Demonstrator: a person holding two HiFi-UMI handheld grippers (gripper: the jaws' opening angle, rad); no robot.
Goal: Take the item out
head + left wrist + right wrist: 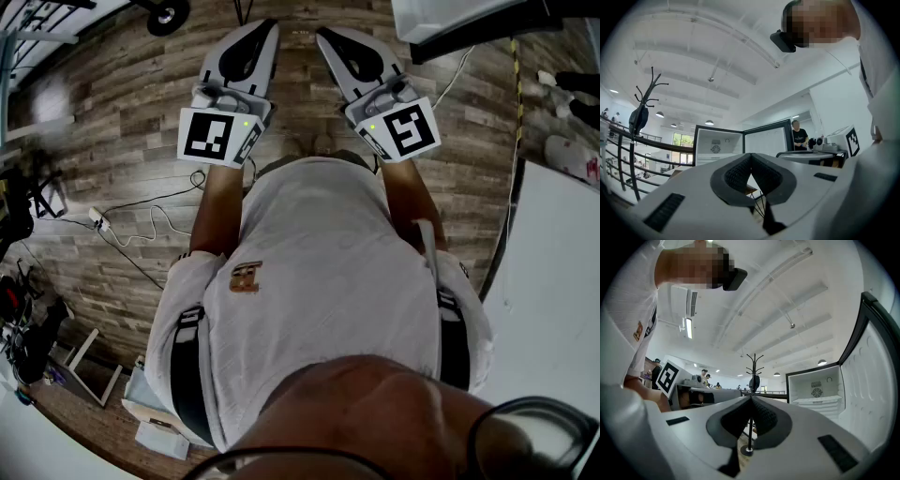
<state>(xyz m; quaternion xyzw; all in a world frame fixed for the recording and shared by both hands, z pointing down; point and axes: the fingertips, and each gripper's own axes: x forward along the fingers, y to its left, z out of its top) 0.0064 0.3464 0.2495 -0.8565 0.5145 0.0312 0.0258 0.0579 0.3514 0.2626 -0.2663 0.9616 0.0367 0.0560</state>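
Note:
Both grippers are held close in front of the person's chest above a wooden floor. The left gripper (269, 25) has its jaws closed together with nothing between them, and so does the right gripper (324, 35). In the left gripper view the pads (740, 173) meet in front of a distant white fridge (716, 145) whose door (768, 139) stands open. The right gripper view shows the same open fridge (815, 391) with bare white shelves, its door (876, 376) near at the right. No item can be made out inside.
A black coat rack (753, 373) stands on the floor ahead, also the coat rack (641, 117) at the left. Cables and a power strip (98, 221) lie on the floor at the left. A white panel (553, 281) is at the right. People stand by desks (799, 136) behind.

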